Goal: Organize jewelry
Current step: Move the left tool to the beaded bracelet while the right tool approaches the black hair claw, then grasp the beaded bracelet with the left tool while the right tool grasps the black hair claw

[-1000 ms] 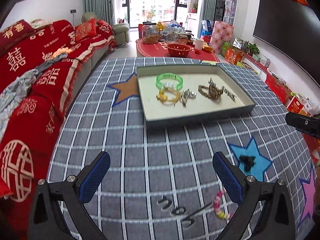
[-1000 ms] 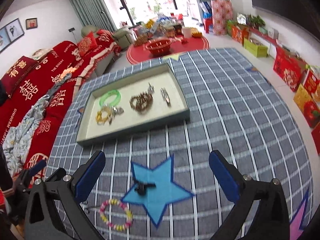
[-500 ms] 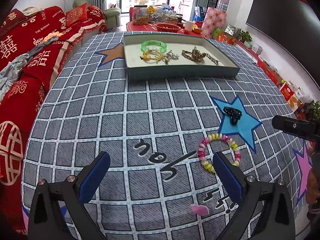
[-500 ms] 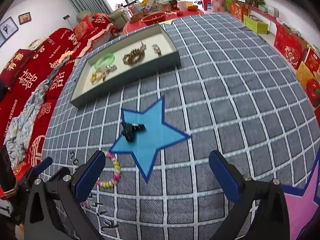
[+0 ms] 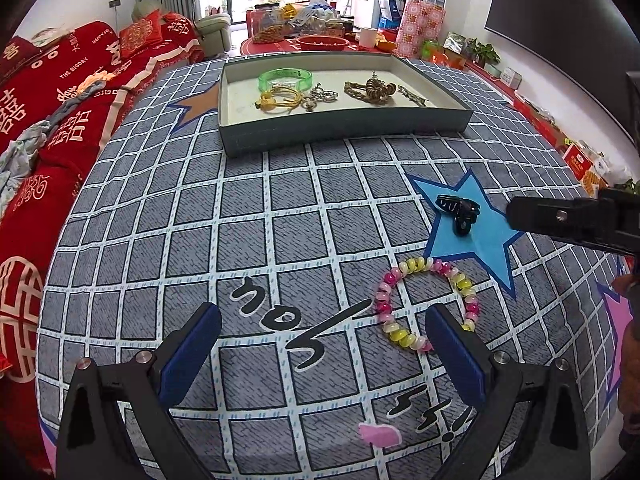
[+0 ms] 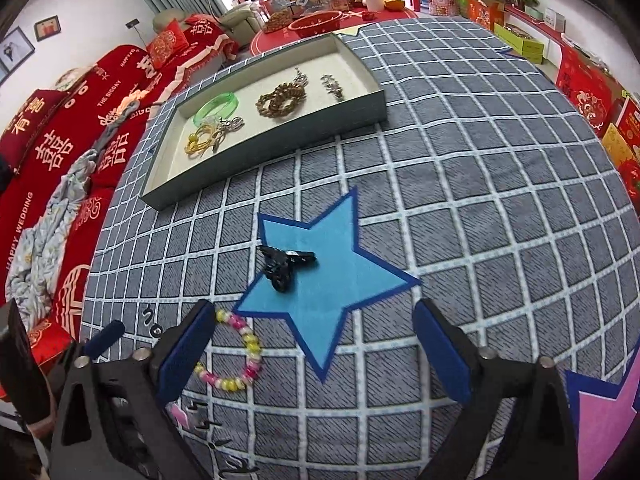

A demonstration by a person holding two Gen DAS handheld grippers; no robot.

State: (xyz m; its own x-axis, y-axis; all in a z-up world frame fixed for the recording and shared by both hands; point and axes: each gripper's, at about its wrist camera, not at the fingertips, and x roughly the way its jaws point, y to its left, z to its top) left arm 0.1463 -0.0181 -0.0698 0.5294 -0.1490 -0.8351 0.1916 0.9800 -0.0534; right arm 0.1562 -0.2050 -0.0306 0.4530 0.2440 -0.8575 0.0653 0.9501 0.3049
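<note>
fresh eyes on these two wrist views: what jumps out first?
The bright blue star printed on the grey checked cloth, with a small black clip lying on it. Beside the star's near-left point lies a pink-and-yellow bead bracelet, close to the open left claw. Farther back, a shallow tray holds a green bangle and gold chains; the right claw is open too.

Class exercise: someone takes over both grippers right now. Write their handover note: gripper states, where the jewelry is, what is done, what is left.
Left gripper: open, empty, above the cloth beside the beaded bracelet.
Right gripper: open, empty, facing the black clip on the blue star.
Done: green bangle, gold piece, silver piece, brown chain and a small clip lie in the tray.
Left: beaded bracelet and black clip, both outside the tray.
</note>
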